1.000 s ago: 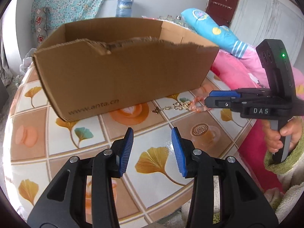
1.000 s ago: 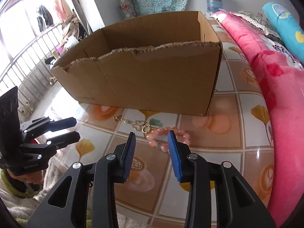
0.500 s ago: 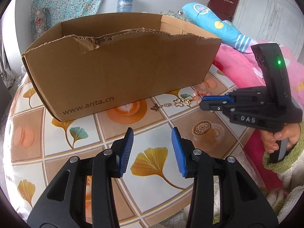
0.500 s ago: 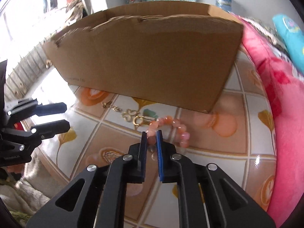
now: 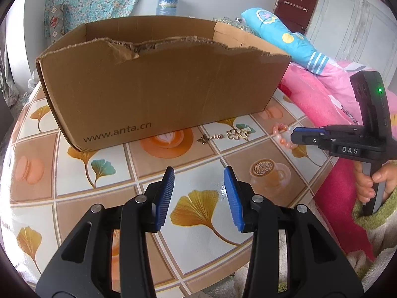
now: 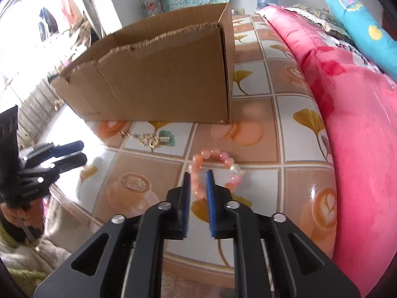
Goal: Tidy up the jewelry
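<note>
A pink bead bracelet [image 6: 215,154] lies on the tiled tabletop [image 5: 109,193], right of a gold chain with charms [image 6: 146,139]. One side of its loop runs between the pads of my right gripper [image 6: 198,173], and the beads fill the narrow gap. The jaws are opening. From the left wrist view, the right gripper [image 5: 294,134] reaches in from the right over the bracelet [image 5: 279,128], with the gold chain [image 5: 230,134] just left of it. My left gripper [image 5: 198,171] hovers open over the table, nothing between its fingers. An open cardboard box [image 5: 161,94] stands behind the jewelry.
A pink blanket [image 6: 359,124] and a blue pillow [image 5: 280,32] border the table on the right. The left gripper [image 6: 80,151] sits at the table's left edge. A hand [image 5: 367,181] holds the right gripper's handle. A water jug [image 5: 167,3] stands behind the box.
The right gripper closed on the bracelet and dragged it right, away from the gold chain; its pads now stand a little wider. The left gripper stayed put.
</note>
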